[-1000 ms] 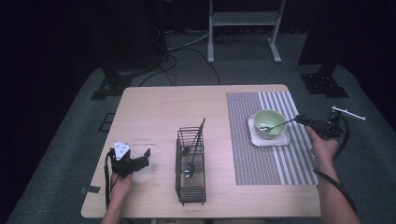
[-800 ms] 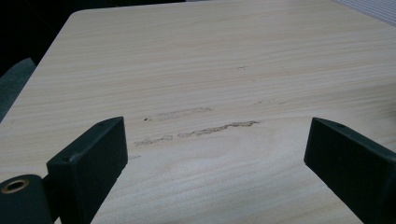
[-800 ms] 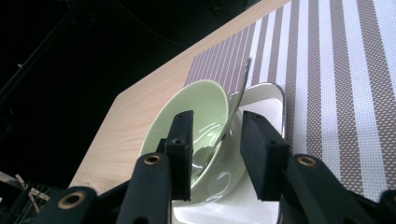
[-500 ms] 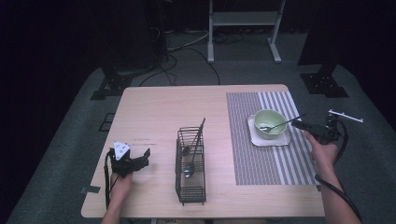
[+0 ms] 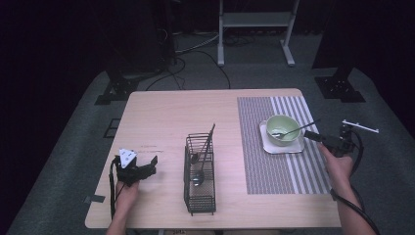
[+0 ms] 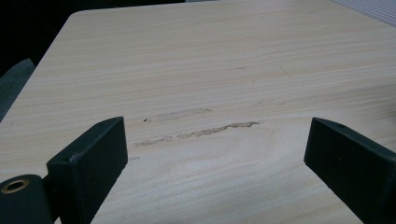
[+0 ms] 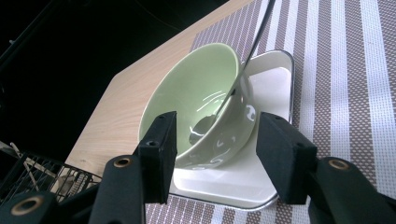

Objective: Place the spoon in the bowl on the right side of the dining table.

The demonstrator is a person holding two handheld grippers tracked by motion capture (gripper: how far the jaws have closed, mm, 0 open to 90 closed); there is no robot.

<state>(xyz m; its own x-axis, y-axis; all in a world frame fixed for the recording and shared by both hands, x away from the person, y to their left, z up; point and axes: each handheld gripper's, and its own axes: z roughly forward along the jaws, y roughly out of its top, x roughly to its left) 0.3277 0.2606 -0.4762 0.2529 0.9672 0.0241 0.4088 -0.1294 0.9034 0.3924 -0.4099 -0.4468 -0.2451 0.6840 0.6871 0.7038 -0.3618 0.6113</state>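
Note:
A pale green bowl stands on a small white square plate on the striped placemat. A metal spoon rests in the bowl, its handle leaning out over the rim to the right. My right gripper sits just right of the bowl, below the handle's end. Its jaws have just been opening and grip nothing. In the right gripper view the bowl and spoon lie beyond my right gripper. My left gripper rests open on the table's front left; only bare wood lies between its jaws.
A black wire basket stands at the table's front centre with a ladle-like spoon and a dark handle sticking up from it. Its corner shows at the bottom left of the right gripper view. Bare wooden tabletop lies behind it.
The right gripper's jaws have opened and let go of the spoon handle, which now leans on the bowl's rim. The gripper has drawn slightly back. The left gripper has not moved.

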